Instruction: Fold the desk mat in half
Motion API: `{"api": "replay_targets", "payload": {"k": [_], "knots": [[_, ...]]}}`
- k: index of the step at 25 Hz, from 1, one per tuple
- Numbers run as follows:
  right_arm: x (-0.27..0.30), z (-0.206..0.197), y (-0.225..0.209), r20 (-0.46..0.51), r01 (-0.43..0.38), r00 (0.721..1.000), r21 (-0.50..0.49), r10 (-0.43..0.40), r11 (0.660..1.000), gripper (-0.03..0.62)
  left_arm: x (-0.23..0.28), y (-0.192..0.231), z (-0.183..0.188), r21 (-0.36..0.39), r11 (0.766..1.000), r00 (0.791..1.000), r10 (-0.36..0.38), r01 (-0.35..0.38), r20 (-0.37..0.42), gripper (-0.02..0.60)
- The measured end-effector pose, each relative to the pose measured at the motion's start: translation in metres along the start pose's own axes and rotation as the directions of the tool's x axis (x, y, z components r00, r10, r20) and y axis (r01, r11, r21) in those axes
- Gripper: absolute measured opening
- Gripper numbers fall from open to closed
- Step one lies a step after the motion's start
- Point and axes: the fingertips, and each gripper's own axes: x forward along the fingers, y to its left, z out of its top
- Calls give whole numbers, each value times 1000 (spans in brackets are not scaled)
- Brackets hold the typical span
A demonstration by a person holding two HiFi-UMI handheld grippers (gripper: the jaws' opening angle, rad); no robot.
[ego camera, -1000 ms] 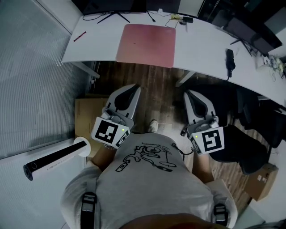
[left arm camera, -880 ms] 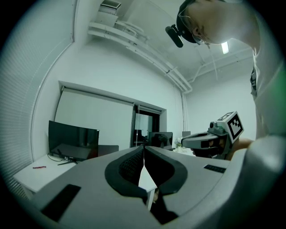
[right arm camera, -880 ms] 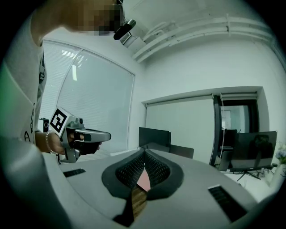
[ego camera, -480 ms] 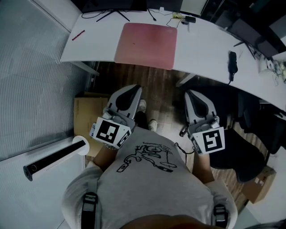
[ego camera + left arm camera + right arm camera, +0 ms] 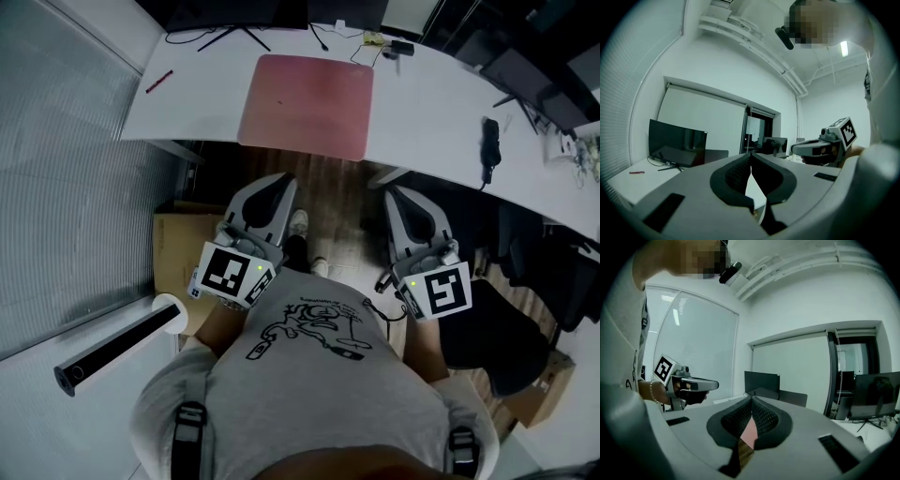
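Left gripper (image 5: 274, 185), right gripper (image 5: 401, 198): jaws clenched, empty.
Mat (image 5: 307, 105): flat at table (image 5: 441, 112) front edge.
Risk: clenched jaws might shove it instead of gripping.

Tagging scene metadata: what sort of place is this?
Most likely an office: a long white desk with a pink desk mat lying on it, a dark monitor standing on it, and more monitors further off.
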Motion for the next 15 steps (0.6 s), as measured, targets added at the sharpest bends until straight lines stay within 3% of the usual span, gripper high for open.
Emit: {"api": "replay_targets", "payload": {"k": [15], "knots": [[120,27,-21,-13,-12,1000,-14,12,1000,8,53,110,14,-20,1000,1000,-1,1,3,23]]}}
